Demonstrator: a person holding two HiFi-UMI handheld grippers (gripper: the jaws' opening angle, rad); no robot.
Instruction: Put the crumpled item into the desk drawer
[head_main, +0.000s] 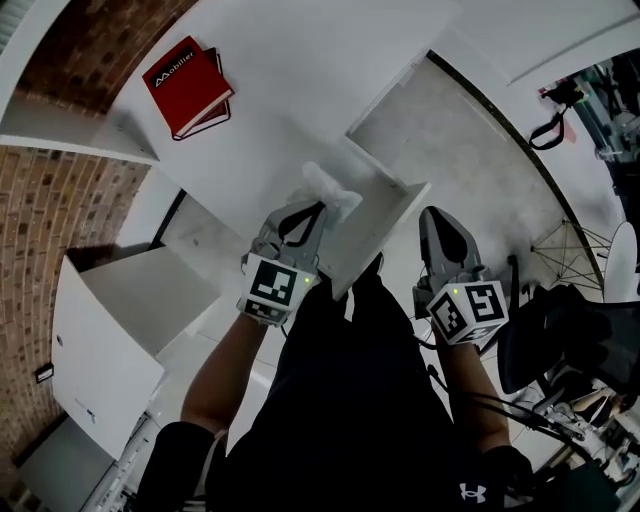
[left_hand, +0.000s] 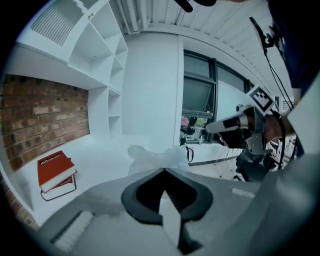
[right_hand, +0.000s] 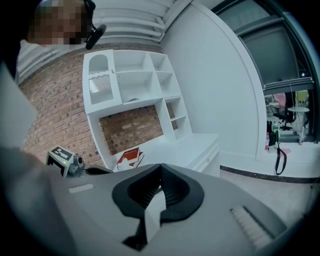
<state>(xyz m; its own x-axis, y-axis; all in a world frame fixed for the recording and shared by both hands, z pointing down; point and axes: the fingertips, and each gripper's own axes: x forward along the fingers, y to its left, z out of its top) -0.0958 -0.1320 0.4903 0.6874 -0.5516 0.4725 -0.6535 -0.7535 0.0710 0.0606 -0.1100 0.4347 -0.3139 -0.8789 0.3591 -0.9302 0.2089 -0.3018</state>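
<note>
Two tools up by a white desk, one in each hand. Farthest left, a brick wall (head_main: 60, 210) rising behind the white tabletop (head_main: 300, 60). On that tabletop, a red book (head_main: 188, 85), lying flat and well apart from both tools. Lower left, an open white compartment (head_main: 130, 290); drawer or cupboard, cannot tell.

Next along, the left tool (head_main: 318, 205), jaws closed right down to the tips and pinching the near edge of the crumpled item (left_hand: 155, 156). A pale, translucent wad, sticking out past the jaw tips on the far side. Held above the near part of the tabletop, right of the book.

Further right, the right tool (right_hand: 161, 166), jaws pressed together with nothing between them. Near the left tool and about level with it, over grey floor (head_main: 450, 150). Under the tabletop's right end, in the right gripper view, a drawer front (right_hand: 206, 157) with a small knob. Farthest right, a dark chair (head_main: 570, 340) on the floor.
</note>
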